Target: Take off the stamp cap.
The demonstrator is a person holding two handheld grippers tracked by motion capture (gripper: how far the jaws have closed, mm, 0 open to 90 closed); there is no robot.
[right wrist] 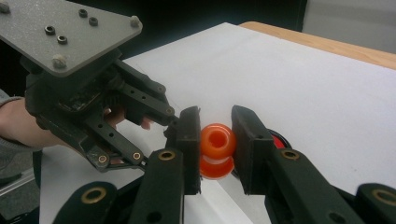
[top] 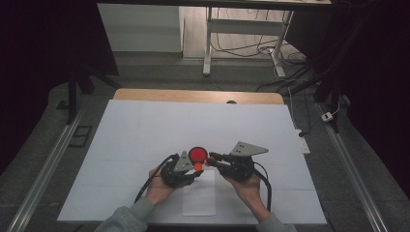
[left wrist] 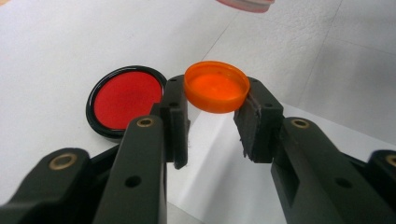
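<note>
From the high view we saw both hands low on the white table (top: 145,130), the left tongs (top: 196,166) and right tongs (top: 209,161) meeting tip to tip just below a red dish (top: 197,154), with something orange between them. In the left gripper view, the left tongs (left wrist: 211,100) were clamped on an orange cap (left wrist: 216,87), held by its rim above the table, the red dish (left wrist: 125,99) lying just beside the left jaw. In the right gripper view, the right tongs (right wrist: 215,140) were clamped on a small orange bottle (right wrist: 217,149), its mouth facing the camera, the left tongs' tips (right wrist: 170,122) just beside it.
</note>
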